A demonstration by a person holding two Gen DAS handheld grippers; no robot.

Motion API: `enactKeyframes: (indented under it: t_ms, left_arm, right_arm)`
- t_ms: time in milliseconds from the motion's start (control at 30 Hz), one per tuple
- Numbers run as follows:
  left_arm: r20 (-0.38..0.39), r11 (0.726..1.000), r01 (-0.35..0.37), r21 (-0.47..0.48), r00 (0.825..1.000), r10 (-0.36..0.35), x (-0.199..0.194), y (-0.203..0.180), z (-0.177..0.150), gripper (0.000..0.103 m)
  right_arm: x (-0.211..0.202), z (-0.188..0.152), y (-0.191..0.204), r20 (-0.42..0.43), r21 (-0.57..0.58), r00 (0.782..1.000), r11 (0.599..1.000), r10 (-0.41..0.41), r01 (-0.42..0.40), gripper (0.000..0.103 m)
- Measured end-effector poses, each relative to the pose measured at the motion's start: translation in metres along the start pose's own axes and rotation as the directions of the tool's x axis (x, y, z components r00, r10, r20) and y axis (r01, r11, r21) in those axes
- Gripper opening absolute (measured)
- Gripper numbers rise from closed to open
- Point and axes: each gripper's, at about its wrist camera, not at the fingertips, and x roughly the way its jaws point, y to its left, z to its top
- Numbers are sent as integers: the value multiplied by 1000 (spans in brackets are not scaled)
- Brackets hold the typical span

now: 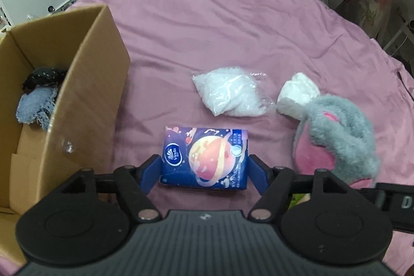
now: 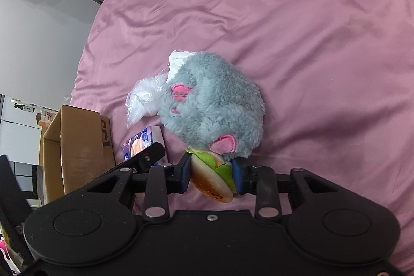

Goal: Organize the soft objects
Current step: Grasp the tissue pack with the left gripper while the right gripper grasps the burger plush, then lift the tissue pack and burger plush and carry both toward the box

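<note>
Between the left tool's (image 1: 204, 168) wide-spread fingers lies the tissue pack (image 1: 204, 159) on the bed (image 1: 233, 30), its long axis running away from the tool; whether the pads touch it I cannot tell. Left of it stands the box (image 1: 85, 95). Right tool (image 2: 211, 173) grips a toy burger (image 2: 212, 177) beside the grey plush (image 2: 214, 102).

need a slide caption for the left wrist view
Left gripper straddles a tissue pack on the pink sheet, cardboard box beside it.
</note>
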Motion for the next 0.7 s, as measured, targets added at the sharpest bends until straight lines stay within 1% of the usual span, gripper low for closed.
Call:
enactKeyframes:
  t_ms: [233, 300, 367, 600, 700]
  left_arm:
    - [10, 1000, 13, -16, 1000, -13, 4, 4, -4, 71]
    - [15, 999, 13, -37, 1000, -13, 2, 6, -5, 70]
    - [11, 999, 12, -36, 1000, -11, -2, 5, -5, 70]
    - [20, 999, 35, -37, 999, -34, -31, 9, -13, 70]
    - [37, 999, 41, -28, 999, -40, -45, 8, -14, 70]
  right_arm:
    - [2, 1, 1, 1, -7, 1000, 1000, -4, 4, 32]
    - [1, 1, 1, 1, -9, 1000, 1000, -2, 2, 32]
    - [0, 1, -1, 1, -8, 1000, 1000, 6, -6, 32]
    - [-13, -4, 1, 16, -5, 999, 999, 40, -40, 32]
    - [-19, -8, 4, 24, -12, 998, 999, 52, -52, 32]
